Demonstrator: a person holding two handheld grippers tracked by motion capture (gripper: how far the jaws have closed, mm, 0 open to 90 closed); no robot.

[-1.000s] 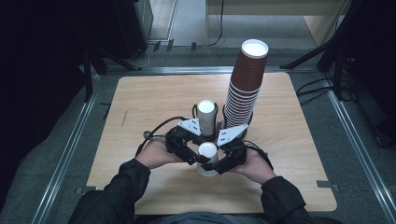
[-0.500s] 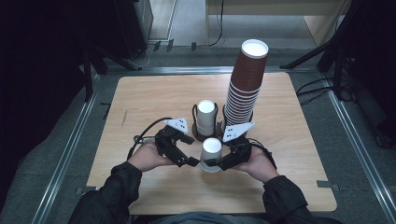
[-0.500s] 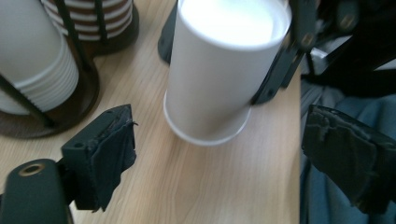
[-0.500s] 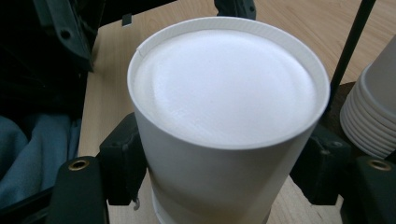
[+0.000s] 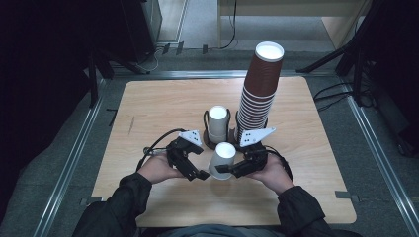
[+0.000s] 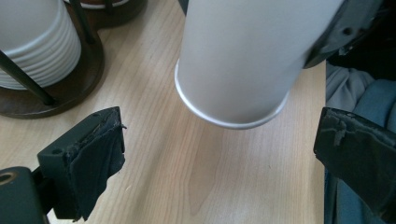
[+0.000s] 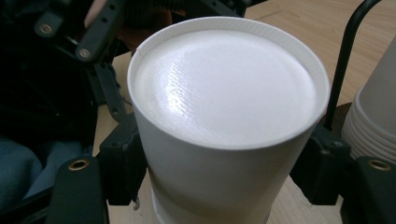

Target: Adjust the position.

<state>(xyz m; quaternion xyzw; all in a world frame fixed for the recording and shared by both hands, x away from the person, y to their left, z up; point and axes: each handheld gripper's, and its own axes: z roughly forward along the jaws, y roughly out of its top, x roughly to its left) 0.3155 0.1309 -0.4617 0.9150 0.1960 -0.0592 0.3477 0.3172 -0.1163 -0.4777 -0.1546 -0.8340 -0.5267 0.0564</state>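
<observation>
the person leans in from the near edge of the table (image 5: pixel 148 103), both forearms in dark sleeves reaching forward, hands close together near the middle of the near half. the right hand (image 5: pixel 271 170) is turned inward, its palm toward the left, so that the right gripper (image 5: pixel 228 169) points level across the table toward the other hand. its jaws are clamped on a white paper cup (image 5: pixel 222 160), one on each side of the wall; in the right gripper view the cup (image 7: pixel 224 121) sits upside down between the two black jaws, its flat bottom facing up. the cup hangs just above the wood, its rim clear of the surface in the left gripper view (image 6: pixel 233 70).

the left hand (image 5: pixel 159 168) lies low over the table, wrist bent inward, and the left gripper (image 5: pixel 197 173) points right toward the cup. its jaws have just been opening and now stand wide apart; the cup's rim lies ahead of them, between their lines, with a gap on either side and neither pad touching it.

just beyond the hands stands a dark wire holder with a short stack of white cups (image 5: pixel 217 123), and right of it a tall stack of brown cups (image 5: pixel 259 94). the held cup is just in front of the white stack, between the two grippers.
</observation>
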